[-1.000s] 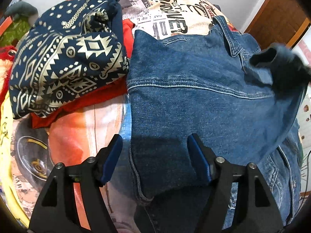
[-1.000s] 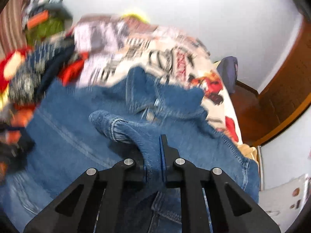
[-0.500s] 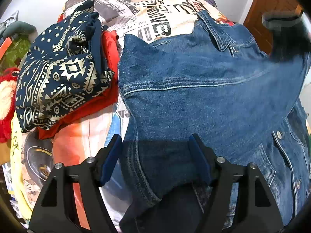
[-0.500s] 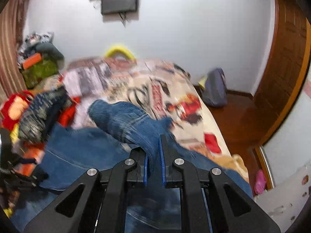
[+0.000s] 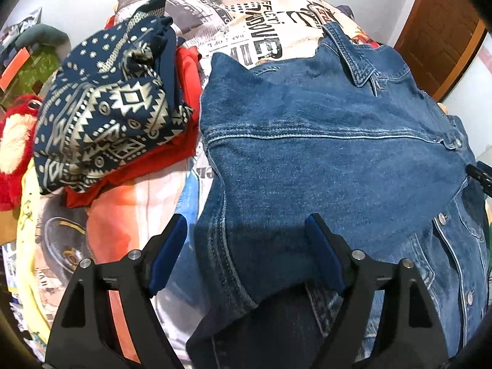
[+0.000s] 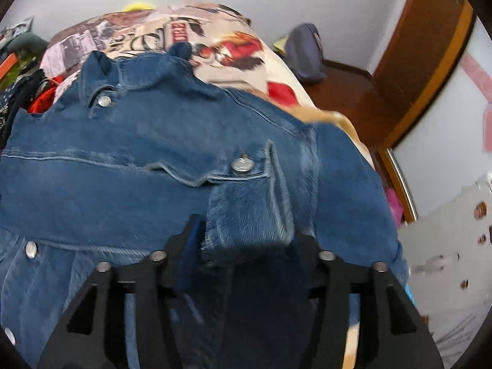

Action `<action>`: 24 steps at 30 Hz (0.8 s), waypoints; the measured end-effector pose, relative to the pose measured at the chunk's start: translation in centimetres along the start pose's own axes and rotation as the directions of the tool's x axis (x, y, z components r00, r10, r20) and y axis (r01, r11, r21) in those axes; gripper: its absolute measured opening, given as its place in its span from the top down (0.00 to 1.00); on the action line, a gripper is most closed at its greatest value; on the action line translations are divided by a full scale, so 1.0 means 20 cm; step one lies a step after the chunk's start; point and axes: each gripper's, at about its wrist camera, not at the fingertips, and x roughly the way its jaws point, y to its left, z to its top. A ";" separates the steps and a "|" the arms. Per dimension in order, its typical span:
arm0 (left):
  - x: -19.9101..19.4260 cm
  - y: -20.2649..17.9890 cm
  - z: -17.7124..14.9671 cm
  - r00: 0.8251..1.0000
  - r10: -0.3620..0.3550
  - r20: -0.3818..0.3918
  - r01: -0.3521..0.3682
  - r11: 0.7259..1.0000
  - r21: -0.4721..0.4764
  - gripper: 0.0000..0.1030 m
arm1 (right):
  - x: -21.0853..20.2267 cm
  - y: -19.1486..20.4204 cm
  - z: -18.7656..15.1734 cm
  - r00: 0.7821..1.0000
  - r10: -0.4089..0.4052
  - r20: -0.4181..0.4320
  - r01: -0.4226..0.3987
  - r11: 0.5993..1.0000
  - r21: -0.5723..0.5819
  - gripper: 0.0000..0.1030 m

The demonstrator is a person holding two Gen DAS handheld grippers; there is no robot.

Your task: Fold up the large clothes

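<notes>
A blue denim jacket (image 5: 323, 160) lies spread on the bed, collar toward the far end, its left part folded over the body. My left gripper (image 5: 246, 252) is open, hovering over the jacket's near folded edge with denim between the fingers. In the right wrist view the jacket (image 6: 138, 160) fills the frame, with its chest pocket and buttons showing. My right gripper (image 6: 246, 243) is open, with the denim sleeve cuff (image 6: 249, 215) lying loose between the spread fingers. The right gripper's tip (image 5: 481, 176) shows at the right edge of the left wrist view.
A folded navy patterned garment (image 5: 104, 117) sits on a red one (image 5: 129, 169) left of the jacket. The bed has a printed cover (image 5: 258, 37). A red plush toy (image 5: 12, 141) is at far left. A bag (image 6: 306, 52) and wooden door (image 6: 424, 46) stand right.
The right gripper carried the sleeve up and across, came down over the jacket's right side and opened, letting the cuff go. The left gripper stayed open over the near edge.
</notes>
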 end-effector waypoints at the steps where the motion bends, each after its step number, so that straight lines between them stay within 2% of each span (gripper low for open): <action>1: -0.03 0.00 0.01 1.000 0.004 0.012 -0.004 1.000 0.004 0.23 | -0.02 -0.03 -0.01 1.000 -0.002 -0.002 0.002 1.000 0.008 0.42; 5: -0.20 -0.02 0.06 0.995 -0.011 0.095 0.009 1.000 0.016 0.23 | -0.16 -0.14 -0.03 0.999 0.022 0.032 -0.024 0.997 0.067 0.40; 7: -0.29 -0.05 0.10 0.990 -0.006 0.144 0.000 0.999 0.040 0.23 | -0.23 -0.20 -0.04 0.998 0.026 0.065 -0.032 0.995 0.098 0.35; 10: -0.44 -0.13 0.17 0.975 -0.009 0.221 -0.011 0.996 0.090 0.23 | -0.36 -0.30 -0.03 0.990 0.025 0.140 -0.047 0.987 0.152 0.31; 13: -0.57 -0.21 0.26 0.958 -0.057 0.282 0.021 0.991 0.131 0.22 | -0.46 -0.40 -0.02 0.979 0.030 0.201 -0.074 0.974 0.215 0.25; 15: -0.61 -0.29 0.32 0.946 -0.087 0.313 0.041 0.988 0.150 0.18 | -0.50 -0.49 -0.03 0.971 0.034 0.235 -0.101 0.956 0.276 0.24; 17: -0.62 -0.36 0.36 0.935 -0.104 0.338 0.047 0.984 0.173 0.16 | -0.50 -0.54 -0.03 0.969 0.048 0.244 -0.126 0.940 0.316 0.23; 19: -0.60 -0.45 0.39 0.932 -0.121 0.342 0.056 0.979 0.193 0.16 | -0.49 -0.59 -0.06 0.969 0.060 0.240 -0.145 0.925 0.352 0.23; 24: -0.47 -0.64 0.42 0.941 -0.187 0.282 0.123 0.965 0.230 0.16 | -0.28 -0.75 -0.17 0.985 0.106 0.137 -0.160 0.858 0.489 0.22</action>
